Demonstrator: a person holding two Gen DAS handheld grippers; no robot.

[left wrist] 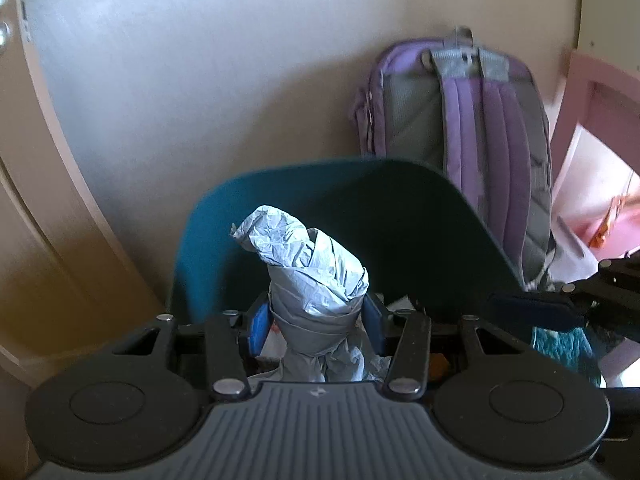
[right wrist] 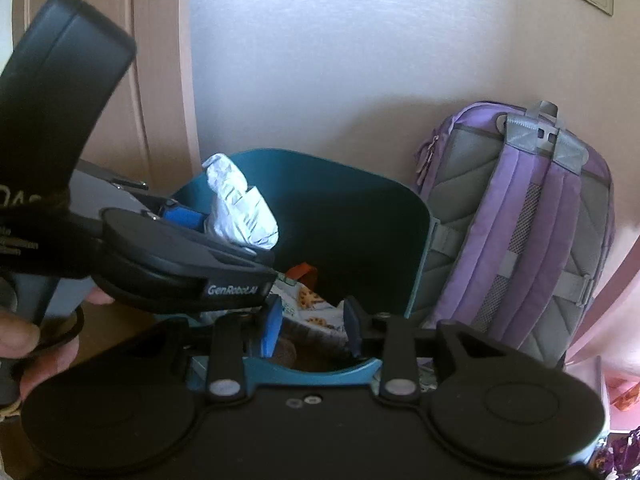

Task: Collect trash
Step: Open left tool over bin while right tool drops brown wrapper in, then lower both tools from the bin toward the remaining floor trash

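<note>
Clamped between the jaws of the left gripper (left wrist: 316, 320) is a crumpled gray plastic bag (left wrist: 312, 264), held over the open teal bin (left wrist: 208, 248), probably to be dropped in or used as a liner. Right gripper (right wrist: 310, 326) has its jaws narrowly parted and empty just above the bin's near rim, over snack wrappers (right wrist: 312, 308) inside. At three o'clock a purple backpack (right wrist: 520, 240) leans on the wall, crowding that side.
</note>
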